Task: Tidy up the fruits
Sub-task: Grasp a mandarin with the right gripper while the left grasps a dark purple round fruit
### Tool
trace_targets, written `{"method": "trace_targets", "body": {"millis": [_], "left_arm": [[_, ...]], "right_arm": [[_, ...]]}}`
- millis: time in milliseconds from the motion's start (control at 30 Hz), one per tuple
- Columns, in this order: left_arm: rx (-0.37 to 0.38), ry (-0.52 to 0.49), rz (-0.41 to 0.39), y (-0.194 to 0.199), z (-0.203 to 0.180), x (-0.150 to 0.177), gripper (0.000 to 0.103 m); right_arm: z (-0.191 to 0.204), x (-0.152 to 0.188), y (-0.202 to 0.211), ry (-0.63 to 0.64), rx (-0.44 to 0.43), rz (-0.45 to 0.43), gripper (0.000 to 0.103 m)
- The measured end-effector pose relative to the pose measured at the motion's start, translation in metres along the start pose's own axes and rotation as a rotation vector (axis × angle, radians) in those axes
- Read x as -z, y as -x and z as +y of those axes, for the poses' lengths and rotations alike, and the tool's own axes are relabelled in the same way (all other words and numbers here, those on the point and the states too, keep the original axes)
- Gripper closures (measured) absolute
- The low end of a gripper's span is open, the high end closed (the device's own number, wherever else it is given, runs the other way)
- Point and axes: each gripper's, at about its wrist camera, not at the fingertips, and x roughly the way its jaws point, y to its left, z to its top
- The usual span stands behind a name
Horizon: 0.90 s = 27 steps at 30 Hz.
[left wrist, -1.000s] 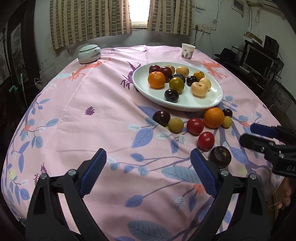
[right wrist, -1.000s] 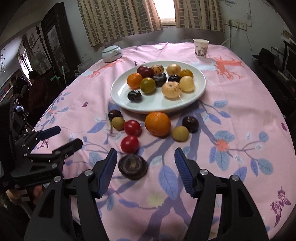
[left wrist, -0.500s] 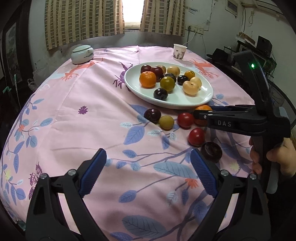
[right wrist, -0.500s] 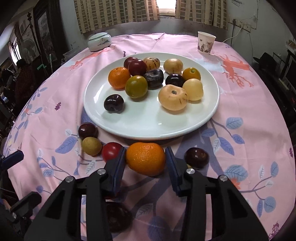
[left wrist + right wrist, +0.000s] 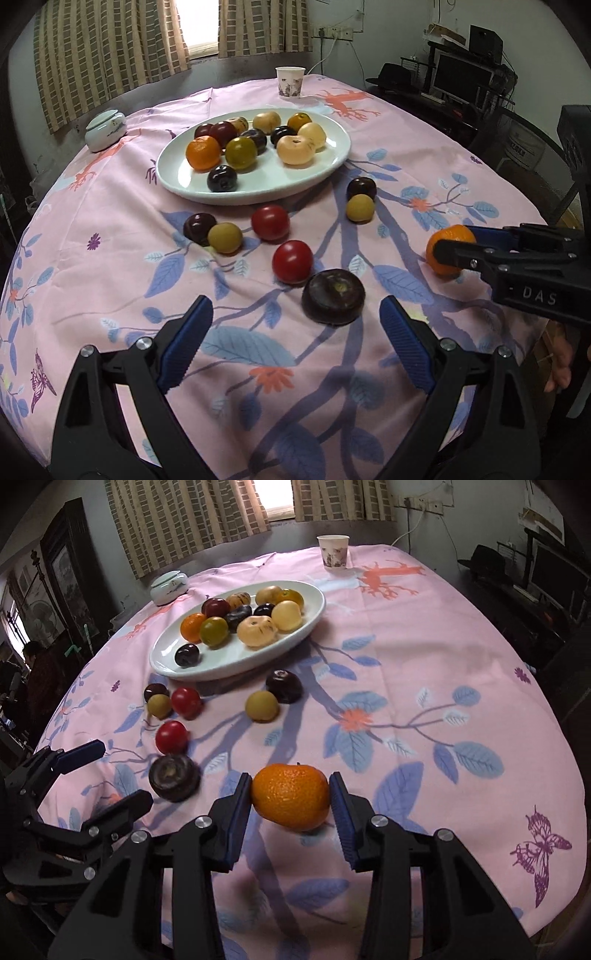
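My right gripper [image 5: 291,797] is shut on an orange [image 5: 291,796] and holds it just above the pink cloth; the orange [image 5: 448,254] and gripper also show at the right of the left wrist view. My left gripper [image 5: 295,343] stands open, nothing between its fingers, just short of a flat dark brown fruit [image 5: 333,301]. A white plate [image 5: 258,184] further back carries several fruits. Loose on the cloth lie two red fruits [image 5: 291,261], two yellow-green ones [image 5: 224,238] and two dark plums [image 5: 199,226].
A paper cup [image 5: 290,82] and a small white lidded jar [image 5: 106,131] stand at the table's far side. The table edge drops off on the right toward a desk with a monitor [image 5: 461,79]. A person's hand [image 5: 557,365] shows under the right gripper.
My right gripper closed on the orange beside the plate and carried it back toward the table's near right side. My left gripper shifted closer to the flat dark fruit.
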Motion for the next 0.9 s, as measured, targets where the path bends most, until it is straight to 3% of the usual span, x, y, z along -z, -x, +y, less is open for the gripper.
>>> {"method": "trace_targets", "body": {"millis": [100, 167, 233, 300, 467, 667, 900], "left_arm": [[0.006, 0.004, -0.001, -0.007, -0.004, -0.005, 0.012], [0.030, 0.009, 0.012, -0.014, -0.006, -0.007, 0.026], [0.060, 0.006, 0.050, -0.025, -0.008, -0.008, 0.052], [0.090, 0.013, 0.100, -0.038, -0.010, -0.005, 0.058], [0.044, -0.034, 0.063, -0.040, -0.020, -0.003, 0.057], [0.066, -0.015, 0.060, -0.035, -0.016, -0.002, 0.060], [0.083, 0.015, 0.009, -0.008, -0.001, -0.002, 0.060]], "right_arm": [[-0.006, 0.006, 0.003, -0.010, -0.011, -0.005, 0.060], [-0.008, 0.009, 0.004, -0.013, -0.019, -0.008, 0.059], [-0.010, 0.012, 0.006, -0.017, -0.027, -0.014, 0.059], [-0.011, 0.014, 0.007, -0.021, -0.034, -0.018, 0.059], [-0.013, 0.017, 0.006, -0.020, -0.051, -0.017, 0.059], [-0.006, 0.019, -0.006, 0.002, -0.074, 0.021, 0.058], [0.006, 0.019, 0.003, 0.020, -0.048, 0.001, 0.059]]}}
